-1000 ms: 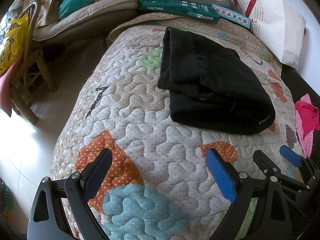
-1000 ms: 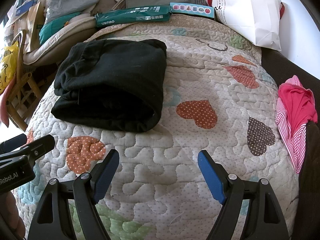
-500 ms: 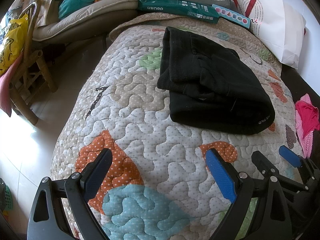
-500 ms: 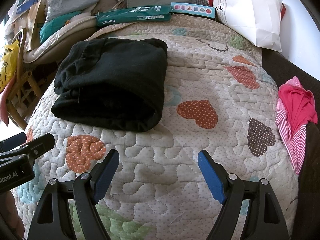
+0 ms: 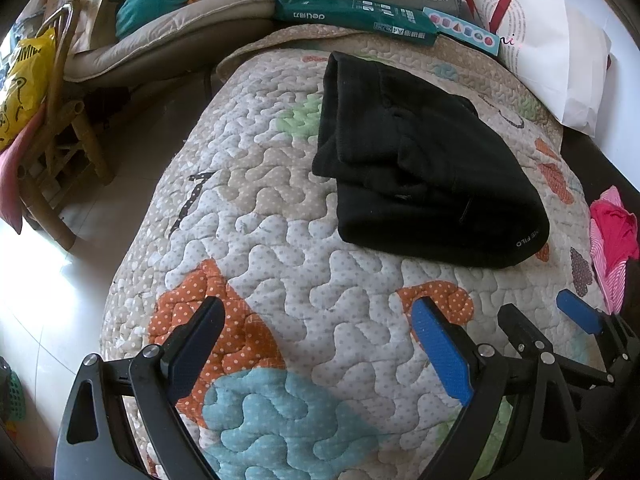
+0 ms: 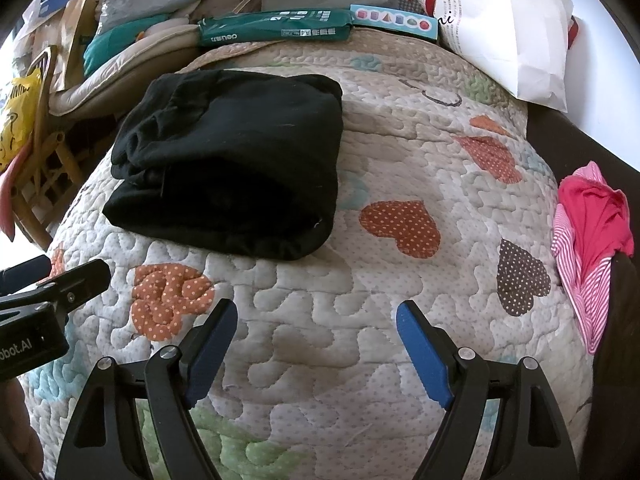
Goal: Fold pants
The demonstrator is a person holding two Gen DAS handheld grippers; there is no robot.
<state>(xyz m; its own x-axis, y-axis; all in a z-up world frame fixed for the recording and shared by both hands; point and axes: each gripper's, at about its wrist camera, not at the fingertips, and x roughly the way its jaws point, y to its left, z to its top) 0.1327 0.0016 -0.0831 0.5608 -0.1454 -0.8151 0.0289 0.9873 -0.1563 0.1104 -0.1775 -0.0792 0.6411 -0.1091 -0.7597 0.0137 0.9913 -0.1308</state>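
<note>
Quilted bed cover [image 5: 280,216] with heart and cloud patches fills both views. Black pants [image 5: 424,168] lie on it as a folded stack, far half of the bed, well apart from both tongs. White paper bag [image 6: 508,20] at the far right corner; green paper ream [image 6: 276,26] along the far edge. Pink striped garment [image 6: 588,240] bunched at the bed's right side. Left tongs [image 5: 320,344] released, jaws wide, nothing between, over the near quilt. Right tongs [image 6: 316,344] likewise released and empty, just beside the left.
</note>
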